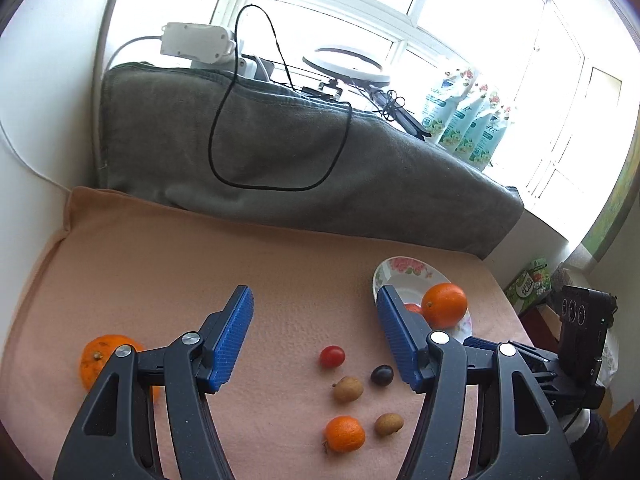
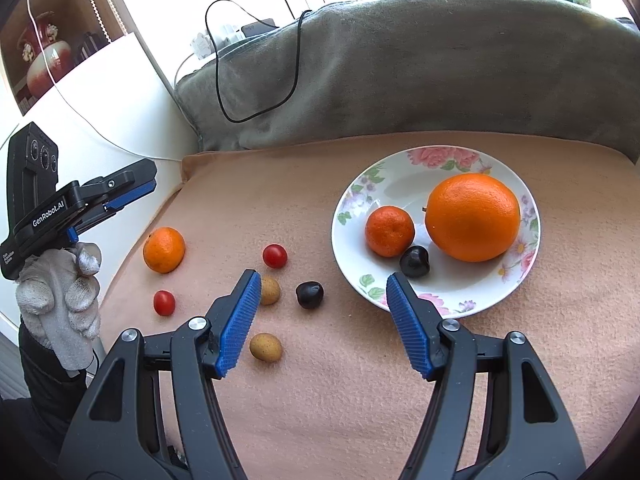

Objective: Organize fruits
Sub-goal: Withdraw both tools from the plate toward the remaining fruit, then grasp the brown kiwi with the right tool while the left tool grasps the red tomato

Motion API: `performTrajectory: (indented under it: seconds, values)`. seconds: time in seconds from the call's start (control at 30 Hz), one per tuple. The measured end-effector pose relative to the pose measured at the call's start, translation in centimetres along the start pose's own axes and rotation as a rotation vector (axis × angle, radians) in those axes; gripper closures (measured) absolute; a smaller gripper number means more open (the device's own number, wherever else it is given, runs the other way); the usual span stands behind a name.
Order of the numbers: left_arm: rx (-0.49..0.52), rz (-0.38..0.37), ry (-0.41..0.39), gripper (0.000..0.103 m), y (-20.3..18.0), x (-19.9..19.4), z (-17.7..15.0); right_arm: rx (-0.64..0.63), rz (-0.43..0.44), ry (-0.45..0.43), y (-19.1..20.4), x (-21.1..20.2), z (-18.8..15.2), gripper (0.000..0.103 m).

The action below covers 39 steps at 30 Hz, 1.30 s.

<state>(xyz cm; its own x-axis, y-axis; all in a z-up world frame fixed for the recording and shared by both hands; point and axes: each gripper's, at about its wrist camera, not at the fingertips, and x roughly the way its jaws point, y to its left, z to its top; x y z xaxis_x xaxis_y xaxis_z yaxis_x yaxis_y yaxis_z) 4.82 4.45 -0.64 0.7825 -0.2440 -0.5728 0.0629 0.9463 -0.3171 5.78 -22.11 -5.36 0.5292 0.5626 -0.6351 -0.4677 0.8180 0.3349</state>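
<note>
A floral white plate [image 2: 436, 300] holds a big orange [image 2: 473, 217], a mandarin [image 2: 389, 231] and a dark plum [image 2: 414, 262]. Loose on the peach cloth lie a mandarin [image 2: 164, 250], two cherry tomatoes [image 2: 275, 256] [image 2: 164, 303], a dark plum [image 2: 309, 294] and two brown longans [image 2: 269, 290] [image 2: 265, 347]. My right gripper [image 2: 320, 320] is open and empty, above the loose plum, left of the plate. My left gripper [image 1: 316, 332] is open and empty above the cloth; it also shows in the right wrist view [image 2: 132, 188]. In the left wrist view are the plate [image 1: 396, 276], the big orange [image 1: 444, 305] and a mandarin [image 1: 100, 358] by the left finger.
A grey folded blanket [image 2: 400, 72] with a black cable [image 2: 256, 80] borders the cloth's far edge. A white wall and shelf with a red vase [image 2: 44, 60] stand at left. Green pouches [image 1: 468, 120] and a ring light [image 1: 346, 64] sit on the windowsill.
</note>
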Motion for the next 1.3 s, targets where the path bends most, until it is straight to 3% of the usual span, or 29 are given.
performTrajectory:
  seconds: [0.3,0.5,0.93,1.3]
  values:
    - [-0.051,0.097,-0.04,0.039,3.7,-4.0,-1.9,-0.005,0.052,0.028,1.2,1.1,0.3,0.035]
    - [-0.088,0.127,-0.016,0.039,5.3,-5.3,-4.3,-0.044,0.072,0.056,2.6,2.5,0.5,0.04]
    - [-0.135,0.117,0.111,0.04,5.9,-4.0,-9.8,-0.136,0.069,0.173,4.8,6.9,0.3,0.062]
    - [-0.134,0.131,0.15,0.047,5.9,-2.7,-11.0,-0.194,0.036,0.221,5.5,9.1,0.0,0.063]
